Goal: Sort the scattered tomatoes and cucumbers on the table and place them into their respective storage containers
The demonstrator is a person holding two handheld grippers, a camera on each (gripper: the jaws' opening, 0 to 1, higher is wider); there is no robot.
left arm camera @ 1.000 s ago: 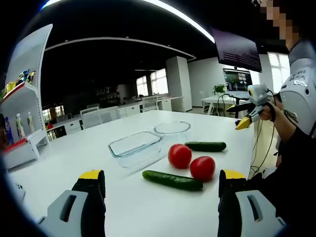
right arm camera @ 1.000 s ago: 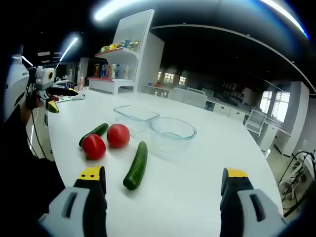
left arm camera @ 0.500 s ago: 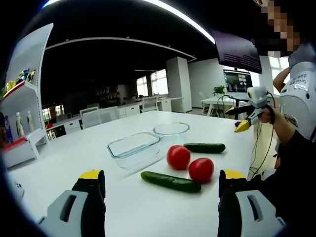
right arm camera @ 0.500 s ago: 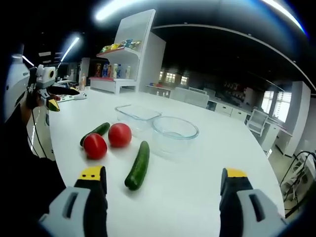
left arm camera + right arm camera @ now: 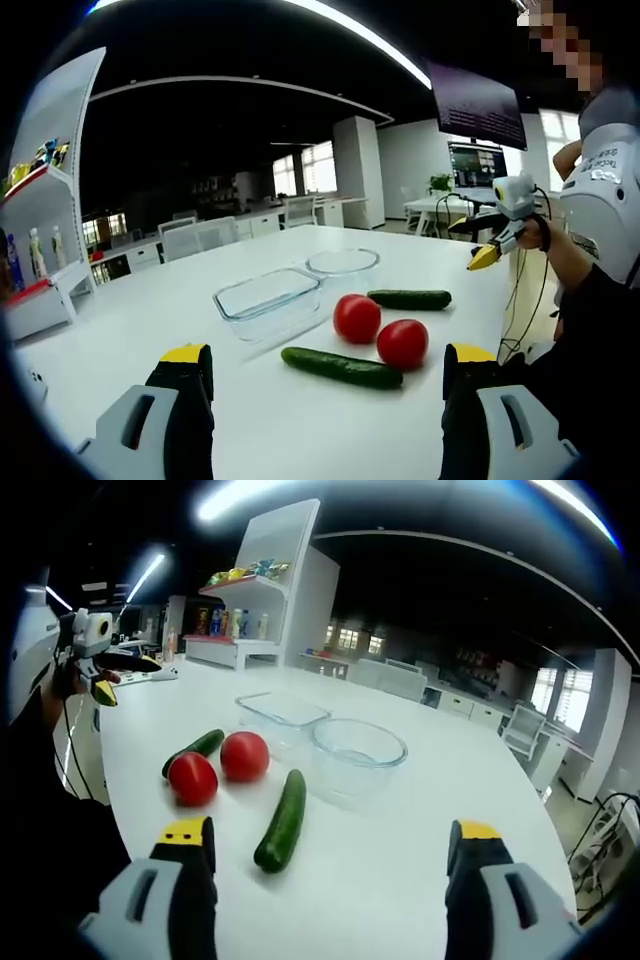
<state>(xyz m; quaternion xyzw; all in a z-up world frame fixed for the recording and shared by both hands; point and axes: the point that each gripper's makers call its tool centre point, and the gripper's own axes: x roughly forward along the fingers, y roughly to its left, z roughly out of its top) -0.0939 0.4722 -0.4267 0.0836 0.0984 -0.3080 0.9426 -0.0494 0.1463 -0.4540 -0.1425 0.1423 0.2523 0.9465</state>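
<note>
In the left gripper view, two tomatoes (image 5: 380, 330) and two cucumbers (image 5: 341, 366) lie at frame centre on the white table (image 5: 150, 320), beside a rectangular glass container (image 5: 267, 296) and a round glass bowl (image 5: 342, 262). The left gripper (image 5: 325, 400) and the right gripper (image 5: 330, 880) are both spread wide, holding nothing, at the bottom of their views.

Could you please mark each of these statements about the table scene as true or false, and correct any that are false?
1. Two tomatoes lie on the white table. True.
2. One cucumber already sits inside the round glass bowl. False: both cucumbers lie on the table, and the bowl is empty.
3. The rectangular glass container is empty. True.
4. The right gripper is shut on a tomato. False: its jaws stand wide apart and hold nothing.
5. The left gripper is open, with the vegetables beyond its tips. True.
6. The two tomatoes are stacked. False: they lie side by side on the table.
</note>
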